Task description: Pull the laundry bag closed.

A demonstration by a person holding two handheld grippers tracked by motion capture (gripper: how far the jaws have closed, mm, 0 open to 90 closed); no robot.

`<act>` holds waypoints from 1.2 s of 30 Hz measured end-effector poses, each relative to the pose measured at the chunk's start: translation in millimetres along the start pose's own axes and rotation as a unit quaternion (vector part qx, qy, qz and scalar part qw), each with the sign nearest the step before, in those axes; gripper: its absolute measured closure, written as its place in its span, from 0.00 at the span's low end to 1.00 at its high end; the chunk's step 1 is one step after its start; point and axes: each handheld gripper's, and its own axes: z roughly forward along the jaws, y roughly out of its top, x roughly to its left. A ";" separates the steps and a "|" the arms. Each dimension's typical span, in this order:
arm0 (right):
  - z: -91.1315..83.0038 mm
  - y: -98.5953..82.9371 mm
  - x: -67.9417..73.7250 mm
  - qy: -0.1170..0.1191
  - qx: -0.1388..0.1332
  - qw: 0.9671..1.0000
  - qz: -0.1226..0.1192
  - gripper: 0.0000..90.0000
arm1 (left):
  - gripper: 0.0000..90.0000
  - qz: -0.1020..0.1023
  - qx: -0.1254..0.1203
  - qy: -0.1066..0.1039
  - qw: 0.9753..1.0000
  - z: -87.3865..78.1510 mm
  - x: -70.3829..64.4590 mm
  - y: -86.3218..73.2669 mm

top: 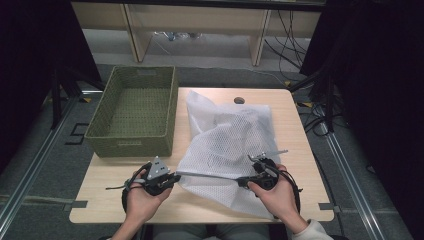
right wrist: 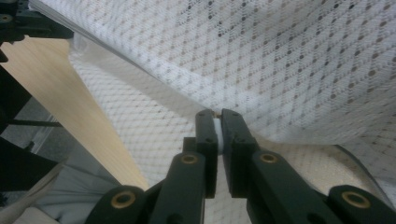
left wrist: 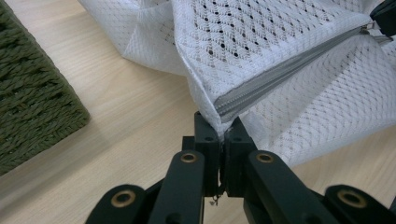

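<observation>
Zipper (left wrist: pixel 285 74) of the mesh laundry bag (top: pixel 227 145) on the worktop (top: pixel 300 150) is stretched tight: your left hand-held gripper (left wrist: pixel 219 128) clamps its end, your right hand-held gripper (right wrist: pixel 218 116) pinches the other end; zipping seems unfinished.

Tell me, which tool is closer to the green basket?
The left tool. It sits just below the green basket's front wall, pinching the near-left end of the white mesh bag. The right tool grips the zipper edge farther right, across the bag from the basket.
</observation>
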 end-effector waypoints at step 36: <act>-3.9 -5.9 -7.4 -0.019 -0.002 1.000 -0.002 0.97 | 0.97 -0.001 -0.002 0.002 1.000 -2.4 1.9 0.3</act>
